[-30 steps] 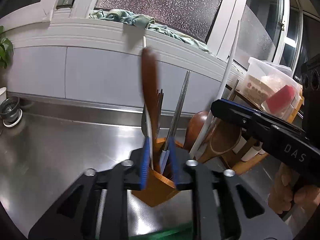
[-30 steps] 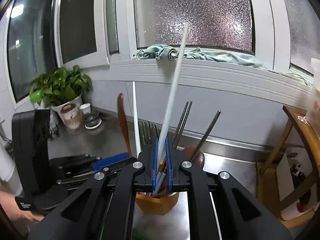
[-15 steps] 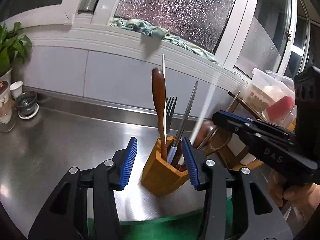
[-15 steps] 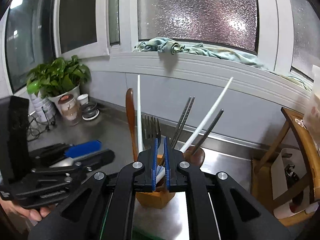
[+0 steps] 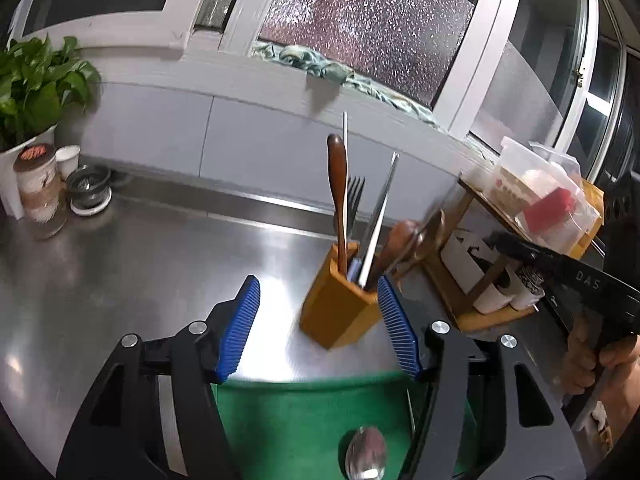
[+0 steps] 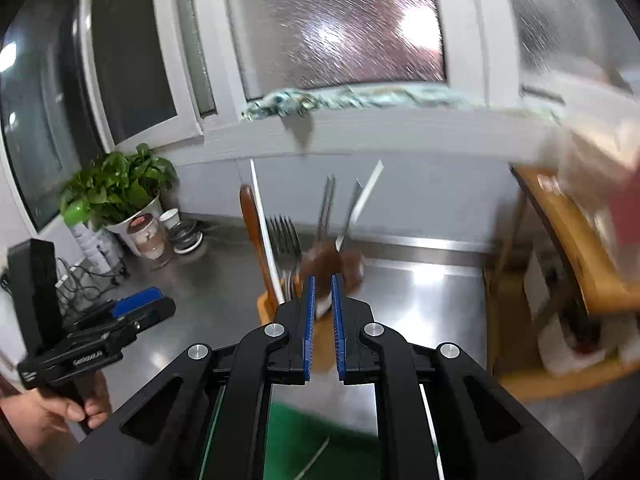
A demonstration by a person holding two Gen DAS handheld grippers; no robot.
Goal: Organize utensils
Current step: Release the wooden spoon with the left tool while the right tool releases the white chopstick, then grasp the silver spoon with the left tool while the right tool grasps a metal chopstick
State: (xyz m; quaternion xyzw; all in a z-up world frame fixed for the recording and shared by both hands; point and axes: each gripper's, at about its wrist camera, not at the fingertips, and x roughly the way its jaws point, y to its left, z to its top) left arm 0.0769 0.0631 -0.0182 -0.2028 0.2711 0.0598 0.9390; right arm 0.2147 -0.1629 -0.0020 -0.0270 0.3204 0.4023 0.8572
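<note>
A wooden utensil holder [image 5: 338, 302] stands on the steel counter with a brown wooden spoon [image 5: 337, 184], a fork [image 5: 354, 196], white and metal chopsticks and wooden ladles in it. It also shows, blurred, in the right wrist view [image 6: 266, 304]. My left gripper [image 5: 318, 322] is open and empty, just in front of the holder. My right gripper [image 6: 322, 308] has its jaws a small gap apart, nothing between them; a white chopstick [image 6: 366, 190] leans in the holder beyond it. A metal spoon [image 5: 366, 458] lies on the green mat [image 5: 304, 420] below my left gripper.
A potted plant [image 5: 28, 92], a jar [image 5: 38, 188] and small cups stand at the back left. A wooden rack [image 5: 484, 276] with a plastic box [image 5: 540, 196] stands at the right. The window sill carries a cloth [image 5: 320, 66].
My left gripper let go of the brown spoon, opened wide and pulled back. My right gripper released the white chopstick into the holder and is drawing back, opening slightly.
</note>
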